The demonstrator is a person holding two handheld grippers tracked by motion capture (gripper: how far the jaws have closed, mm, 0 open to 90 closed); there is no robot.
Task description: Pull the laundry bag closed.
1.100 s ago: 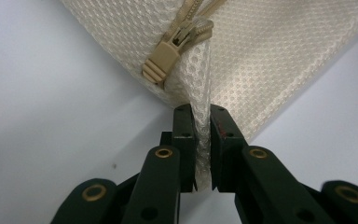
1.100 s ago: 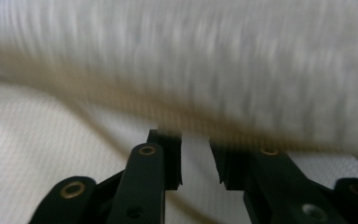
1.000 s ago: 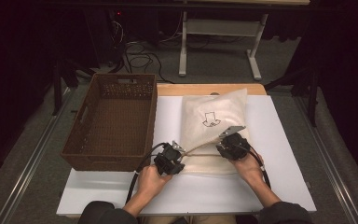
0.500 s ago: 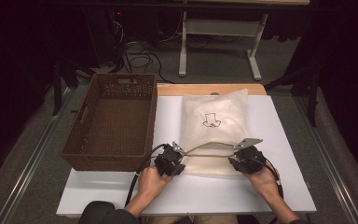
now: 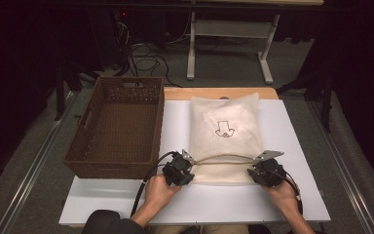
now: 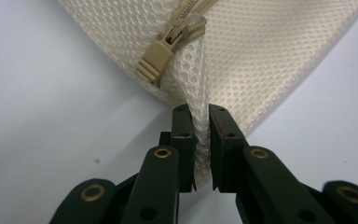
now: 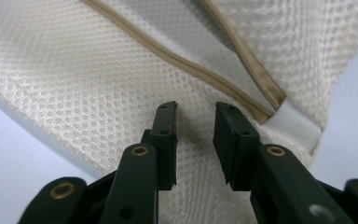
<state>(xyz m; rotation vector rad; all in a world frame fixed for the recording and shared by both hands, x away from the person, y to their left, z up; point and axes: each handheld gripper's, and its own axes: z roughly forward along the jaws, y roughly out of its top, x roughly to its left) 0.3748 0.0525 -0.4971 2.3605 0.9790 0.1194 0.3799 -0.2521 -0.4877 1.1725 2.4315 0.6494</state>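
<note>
Dark room, grey floor, cables and a white stand at 12 o'clock beyond the table (image 5: 292, 195), which has a white top. A brown woven basket (image 5: 117, 129) sits at 10 o'clock from my hands. The cream mesh bag (image 5: 226, 139) lies flat at table centre, with a small black drawing on its top face, just right of the basket.

My forearms enter from 6 o'clock, hands low and level, palms over the gripper bodies, one at each near corner of the bag. The tan zipper line (image 5: 224, 158) runs between them.

Left gripper (image 6: 201, 135): jaws narrow, pinching a fold of mesh at the bag's corner. The zipper pull (image 6: 161, 56) lies at 11 o'clock from the jaw tips, close but not in the grip.

Right gripper (image 7: 196, 135): jaws parted, nothing between them, tips resting over the mesh. The zipper tape ends at a white tab (image 7: 291, 126) at 3 o'clock from the tips.
</note>
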